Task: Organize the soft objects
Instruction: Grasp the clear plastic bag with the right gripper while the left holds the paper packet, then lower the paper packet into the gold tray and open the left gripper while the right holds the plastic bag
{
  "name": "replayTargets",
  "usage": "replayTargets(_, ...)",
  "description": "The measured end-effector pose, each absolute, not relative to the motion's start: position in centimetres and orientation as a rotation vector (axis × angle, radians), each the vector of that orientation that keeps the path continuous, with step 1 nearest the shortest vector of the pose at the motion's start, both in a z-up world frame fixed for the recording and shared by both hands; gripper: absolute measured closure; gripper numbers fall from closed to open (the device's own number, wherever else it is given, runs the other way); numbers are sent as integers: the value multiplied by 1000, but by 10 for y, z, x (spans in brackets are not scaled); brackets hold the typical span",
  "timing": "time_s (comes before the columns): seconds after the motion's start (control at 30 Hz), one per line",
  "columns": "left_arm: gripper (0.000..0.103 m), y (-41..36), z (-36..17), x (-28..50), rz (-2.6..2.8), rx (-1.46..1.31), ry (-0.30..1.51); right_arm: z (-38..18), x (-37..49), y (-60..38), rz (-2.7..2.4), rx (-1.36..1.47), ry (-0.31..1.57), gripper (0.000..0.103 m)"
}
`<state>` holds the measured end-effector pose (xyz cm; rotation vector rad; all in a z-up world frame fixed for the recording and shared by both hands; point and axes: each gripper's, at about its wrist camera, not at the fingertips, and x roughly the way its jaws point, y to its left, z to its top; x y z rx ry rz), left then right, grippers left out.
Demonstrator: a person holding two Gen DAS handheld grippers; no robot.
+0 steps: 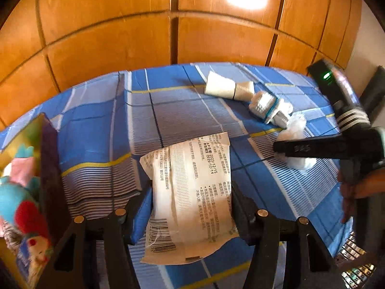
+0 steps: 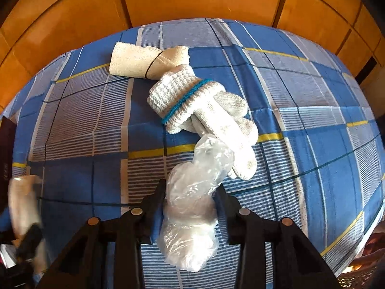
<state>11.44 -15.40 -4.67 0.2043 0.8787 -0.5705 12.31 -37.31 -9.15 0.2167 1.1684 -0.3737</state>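
Observation:
My left gripper (image 1: 191, 192) is shut on a white printed soft packet (image 1: 192, 192) and holds it above the blue plaid sheet (image 1: 96, 125). My right gripper (image 2: 190, 192) is shut on a clear crumpled plastic bag (image 2: 192, 207) with white stuff inside; the right gripper also shows in the left wrist view (image 1: 279, 148), over the same bag (image 1: 298, 161). White knit gloves with a teal band (image 2: 197, 103) lie just beyond the bag. A cream rolled towel (image 2: 146, 60) lies past them. The left-held packet shows blurred at the left of the right wrist view (image 2: 22, 200).
A dark box (image 1: 48, 173) with plush toys (image 1: 21, 202) stands at the left. Orange wooden wardrobe panels (image 1: 168, 24) rise behind the bed. A woven basket (image 2: 363, 272) sits at the lower right.

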Motion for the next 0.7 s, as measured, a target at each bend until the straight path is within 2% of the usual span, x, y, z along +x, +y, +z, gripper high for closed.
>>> replayTargets(0.43, 43, -99, 11, 85, -519, 116, 773, -92, 130, -356, -385, 160, 1161, 66)
replayTargets(0.7, 43, -73, 24, 79, -489, 74, 757, -93, 128, -356, -380, 131, 1157, 66)
